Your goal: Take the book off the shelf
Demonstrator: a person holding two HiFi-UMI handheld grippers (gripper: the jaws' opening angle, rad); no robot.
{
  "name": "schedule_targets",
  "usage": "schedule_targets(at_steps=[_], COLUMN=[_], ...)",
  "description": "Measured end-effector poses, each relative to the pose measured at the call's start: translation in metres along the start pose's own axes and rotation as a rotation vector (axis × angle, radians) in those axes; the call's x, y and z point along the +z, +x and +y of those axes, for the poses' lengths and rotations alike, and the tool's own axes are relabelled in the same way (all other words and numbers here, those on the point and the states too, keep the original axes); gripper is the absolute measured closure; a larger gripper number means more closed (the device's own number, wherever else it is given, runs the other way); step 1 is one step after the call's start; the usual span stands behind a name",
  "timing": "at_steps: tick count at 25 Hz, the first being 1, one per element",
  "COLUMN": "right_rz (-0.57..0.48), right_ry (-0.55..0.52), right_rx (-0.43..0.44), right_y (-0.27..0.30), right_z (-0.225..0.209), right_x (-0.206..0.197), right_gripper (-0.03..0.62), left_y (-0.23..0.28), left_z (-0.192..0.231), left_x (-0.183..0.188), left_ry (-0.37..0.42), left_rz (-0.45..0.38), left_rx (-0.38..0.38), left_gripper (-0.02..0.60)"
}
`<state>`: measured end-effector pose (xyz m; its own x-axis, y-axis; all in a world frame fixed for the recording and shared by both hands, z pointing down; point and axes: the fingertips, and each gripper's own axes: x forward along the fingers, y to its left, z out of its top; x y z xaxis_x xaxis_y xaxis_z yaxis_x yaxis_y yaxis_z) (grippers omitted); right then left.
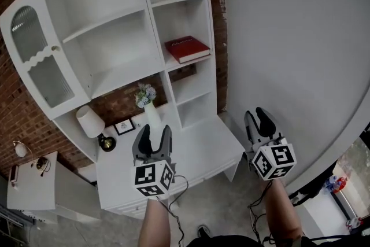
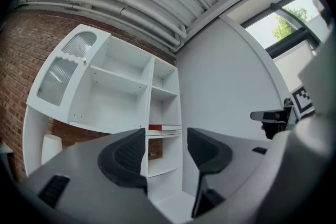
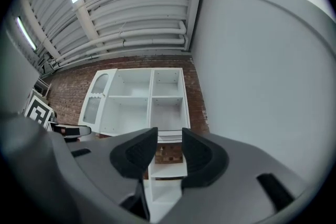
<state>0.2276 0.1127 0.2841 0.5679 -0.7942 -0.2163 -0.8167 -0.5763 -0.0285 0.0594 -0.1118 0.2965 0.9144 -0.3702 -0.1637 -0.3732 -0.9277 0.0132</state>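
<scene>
The book (image 1: 187,48) is a flat volume with a dark red cover and a pale band of page edges along its near side; it lies on its back, alone, on a shelf in the narrow right-hand column of the white shelf unit (image 1: 115,37). In the head view it sits well beyond both pairs of jaws, ahead and to the right of the left gripper (image 1: 154,144) and ahead and to the left of the right gripper (image 1: 259,124), touching neither. In the left gripper view the book (image 2: 157,127) shows only as a thin red strip far off in the gap between the jaws, a little above their tips. The left gripper (image 2: 164,139) has its jaws wide apart with nothing between them. The right gripper (image 3: 168,136) has its jaws partly apart, the gap narrower, and it too grips nothing; the shelf column shows far behind that gap
</scene>
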Motion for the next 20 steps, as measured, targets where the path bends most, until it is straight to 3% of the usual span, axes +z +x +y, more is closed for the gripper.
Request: schedule_targets(at_steps=[10,20], right_rz=[0.023,0.023], right_ry=[-0.004,0.021], right_rx=[0.003,0.07], right_y=[0.072,0.149], right_z=[0.026,0.006], right_x=[-0.028,-0.06], right_gripper=[0.457,0.457], left_y=[0.051,0.111], left_z=[0.056,0.066], left_x=[-0.027,-0.046], left_ry=[-0.013,0.021], left_rz=[0.033,0.046], left_rx=[-0.02,0.023], left_gripper=[0.35,0.349])
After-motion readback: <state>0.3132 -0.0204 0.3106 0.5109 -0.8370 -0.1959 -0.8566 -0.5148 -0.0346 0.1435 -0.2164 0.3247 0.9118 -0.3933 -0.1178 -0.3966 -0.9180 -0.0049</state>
